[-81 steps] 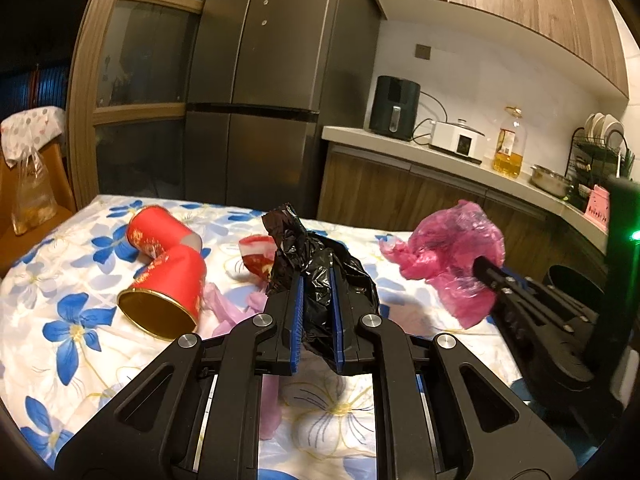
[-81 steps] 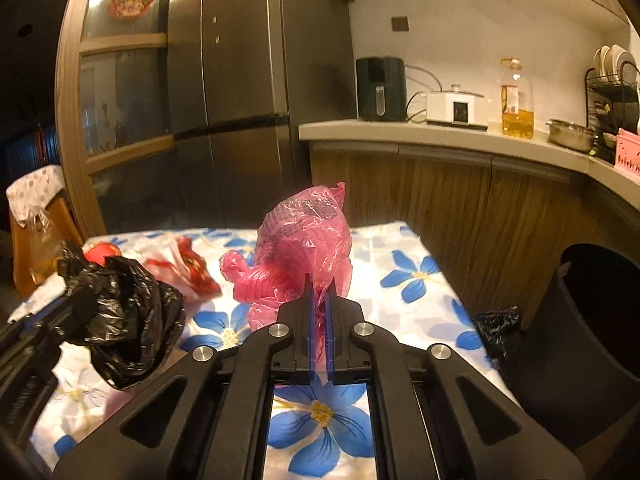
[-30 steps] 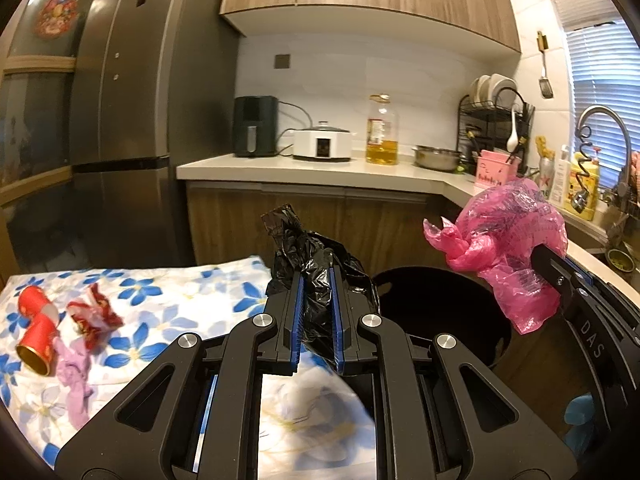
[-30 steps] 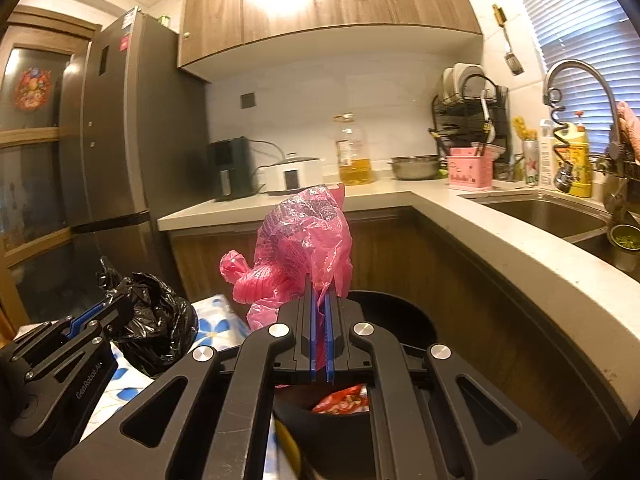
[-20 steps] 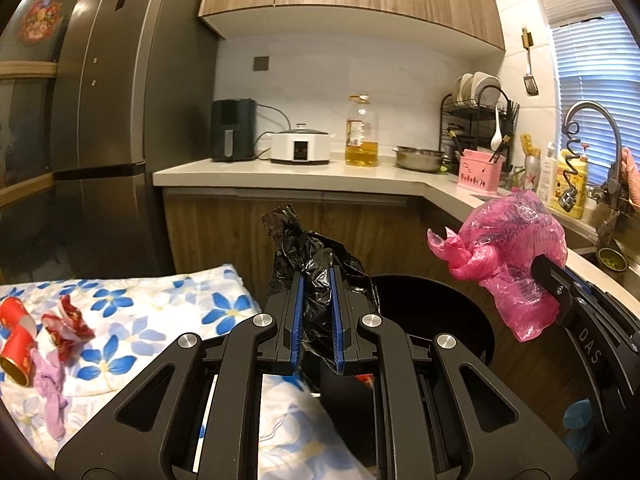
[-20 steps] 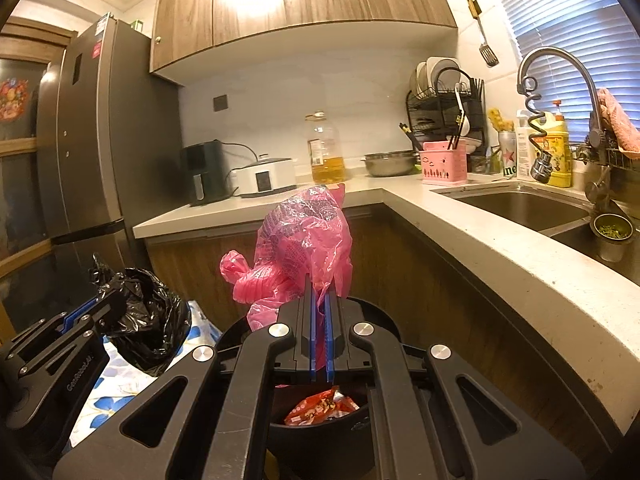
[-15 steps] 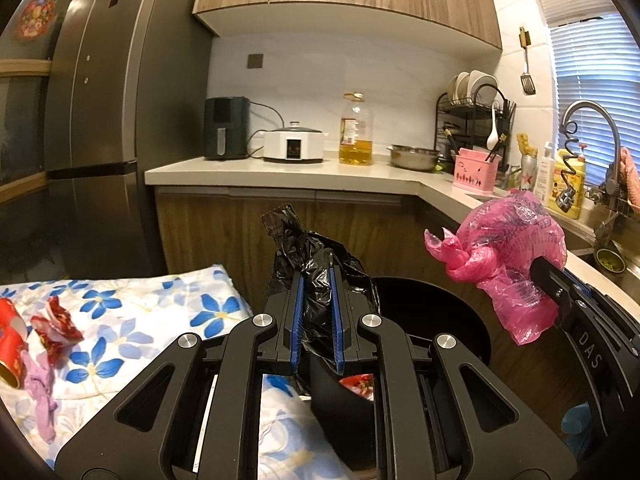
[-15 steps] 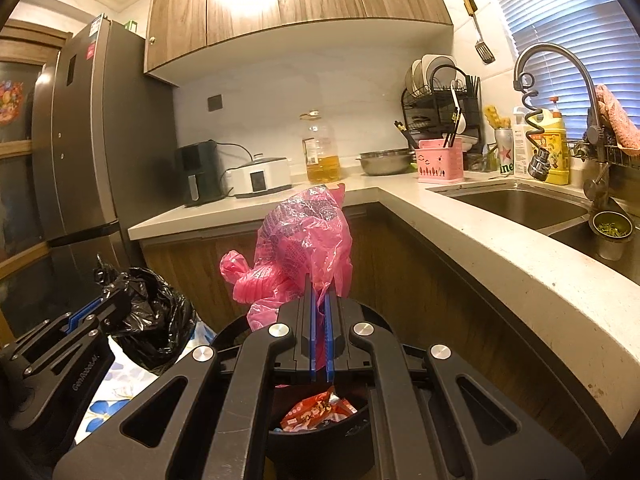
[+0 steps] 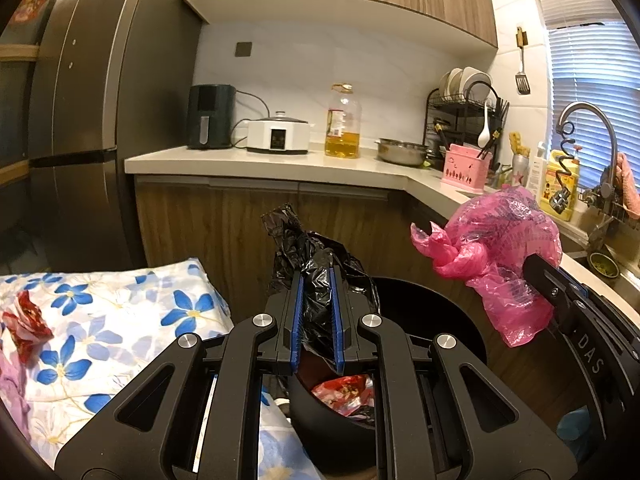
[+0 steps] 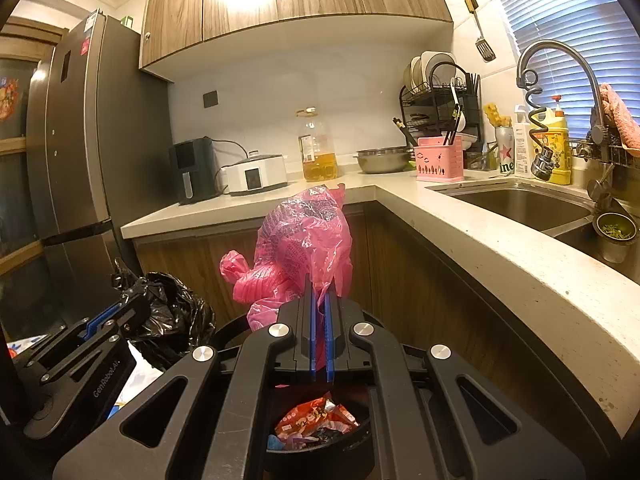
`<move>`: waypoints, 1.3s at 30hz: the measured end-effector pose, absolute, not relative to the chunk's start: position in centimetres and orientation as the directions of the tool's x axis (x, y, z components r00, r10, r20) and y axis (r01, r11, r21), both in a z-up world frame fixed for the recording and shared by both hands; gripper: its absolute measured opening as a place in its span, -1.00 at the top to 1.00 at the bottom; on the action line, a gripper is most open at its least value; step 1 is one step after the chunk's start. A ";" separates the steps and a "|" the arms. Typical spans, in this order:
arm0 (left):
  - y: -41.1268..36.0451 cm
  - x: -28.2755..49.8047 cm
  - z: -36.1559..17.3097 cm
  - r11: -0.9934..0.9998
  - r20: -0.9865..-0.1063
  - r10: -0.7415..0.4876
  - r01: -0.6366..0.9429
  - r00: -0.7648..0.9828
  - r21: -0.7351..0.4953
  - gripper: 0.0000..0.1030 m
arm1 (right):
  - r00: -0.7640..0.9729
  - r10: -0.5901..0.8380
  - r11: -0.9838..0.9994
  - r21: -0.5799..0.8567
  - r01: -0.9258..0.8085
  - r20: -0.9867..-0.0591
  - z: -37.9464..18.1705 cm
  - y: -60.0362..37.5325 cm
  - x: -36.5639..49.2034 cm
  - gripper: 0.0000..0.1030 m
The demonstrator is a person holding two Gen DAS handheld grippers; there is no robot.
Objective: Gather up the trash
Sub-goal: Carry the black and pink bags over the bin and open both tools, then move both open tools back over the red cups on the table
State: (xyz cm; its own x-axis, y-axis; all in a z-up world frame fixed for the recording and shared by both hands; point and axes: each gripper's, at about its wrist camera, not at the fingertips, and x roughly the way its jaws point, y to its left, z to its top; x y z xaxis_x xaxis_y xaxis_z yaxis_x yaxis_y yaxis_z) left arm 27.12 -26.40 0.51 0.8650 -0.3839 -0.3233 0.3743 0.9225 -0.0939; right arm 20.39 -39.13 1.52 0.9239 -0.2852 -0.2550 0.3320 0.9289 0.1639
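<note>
My left gripper [image 9: 316, 276] is shut on a crumpled black plastic bag [image 9: 316, 256] and holds it over the near rim of a black trash bin [image 9: 432, 312]. My right gripper [image 10: 319, 298] is shut on a pink plastic bag [image 10: 308, 240] and holds it above the same bin [image 10: 320, 436]. Red wrappers [image 10: 316, 420] lie inside the bin. In the right wrist view the left gripper and black bag [image 10: 172, 312] are at lower left. In the left wrist view the pink bag [image 9: 504, 248] is at the right.
A table with a blue-flowered cloth [image 9: 120, 320] is at the left, with a red wrapper [image 9: 24, 320] and a pink scrap on it. A wooden counter [image 10: 480, 240] curves around the bin toward the sink [image 10: 520, 204]. A grey fridge [image 9: 80, 120] stands at the left.
Both grippers swung from the table toward the kitchen corner with their bags held. They now hang over the bin, whose red contents show below the fingers.
</note>
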 end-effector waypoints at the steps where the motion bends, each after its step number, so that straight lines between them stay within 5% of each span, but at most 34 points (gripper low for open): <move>1: -26.5 27.3 0.4 0.920 -0.326 -0.390 0.379 0.861 -0.098 0.78 | 0.923 -0.285 0.928 0.166 0.332 -0.257 1.5 -39.2 20.5 0.92; 19: -27.5 28.6 -0.9 0.900 -0.349 -0.432 0.423 0.832 -0.106 0.65 | 0.922 -0.266 0.933 0.164 0.319 -0.282 0.7 -40.1 22.0 0.82; 24: -27.3 28.6 -1.1 0.901 -0.339 -0.430 0.421 0.837 -0.103 -0.02 | 0.919 -0.262 0.929 0.182 0.323 -0.293 0.1 -40.6 22.1 0.47; 35: -24.6 27.8 -1.4 0.938 -0.339 -0.345 0.326 0.875 -0.114 -0.62 | 0.912 -0.275 0.924 0.180 0.338 -0.303 -0.3 -40.6 21.3 -0.04; 39: -23.6 26.8 -1.3 0.947 -0.342 -0.322 0.304 0.883 -0.108 -0.75 | 0.913 -0.268 0.923 0.189 0.335 -0.306 -0.3 -40.1 20.6 -0.44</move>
